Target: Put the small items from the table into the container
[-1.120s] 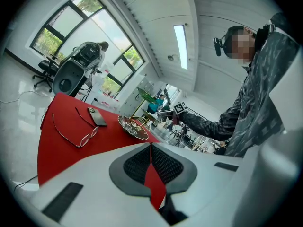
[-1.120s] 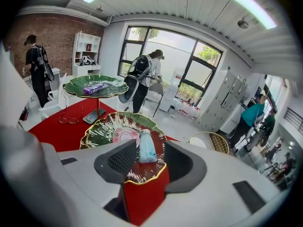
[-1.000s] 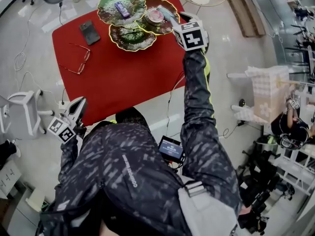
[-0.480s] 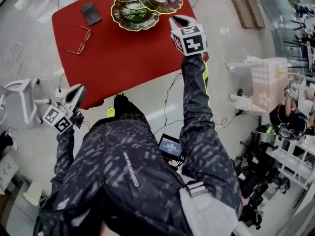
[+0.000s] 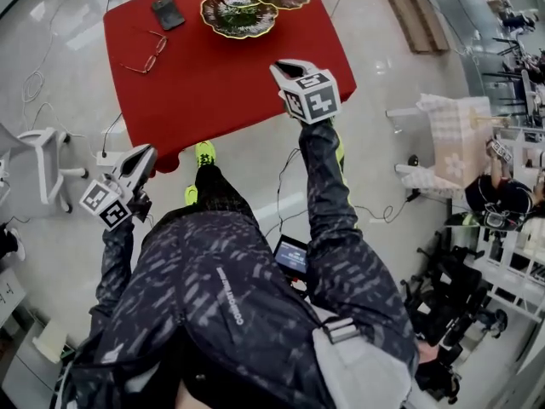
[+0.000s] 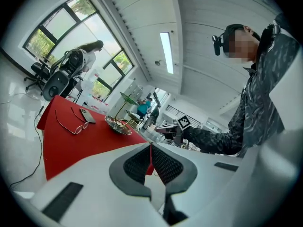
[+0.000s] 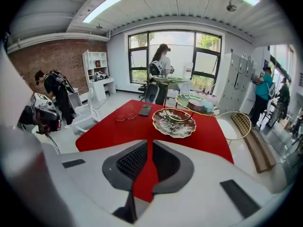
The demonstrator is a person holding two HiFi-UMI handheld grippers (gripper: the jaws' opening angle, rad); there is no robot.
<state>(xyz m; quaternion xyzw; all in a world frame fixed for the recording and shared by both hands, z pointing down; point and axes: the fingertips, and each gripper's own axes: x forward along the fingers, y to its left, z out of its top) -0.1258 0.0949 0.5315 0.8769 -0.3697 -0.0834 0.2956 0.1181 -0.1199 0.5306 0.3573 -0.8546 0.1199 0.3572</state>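
Left gripper (image 5: pixel 146 153) and right gripper (image 5: pixel 286 66) have clenched jaws, grasping nothing. Glasses (image 5: pixel 143 54) and phone (image 5: pixel 168 12) lie on the red counter (image 5: pixel 221 83) beside the near dish (image 7: pixel 173 123). The far dish (image 7: pixel 182 98) holds a tin (image 7: pixel 195 105) and 1 blue item (image 7: pixel 209 107).

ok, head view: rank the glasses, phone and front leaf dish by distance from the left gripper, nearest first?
From the left gripper:
1. glasses, left part of the red table, closest to that gripper.
2. phone, just beyond the glasses, near the far edge.
3. front leaf dish, far side, right of the phone.
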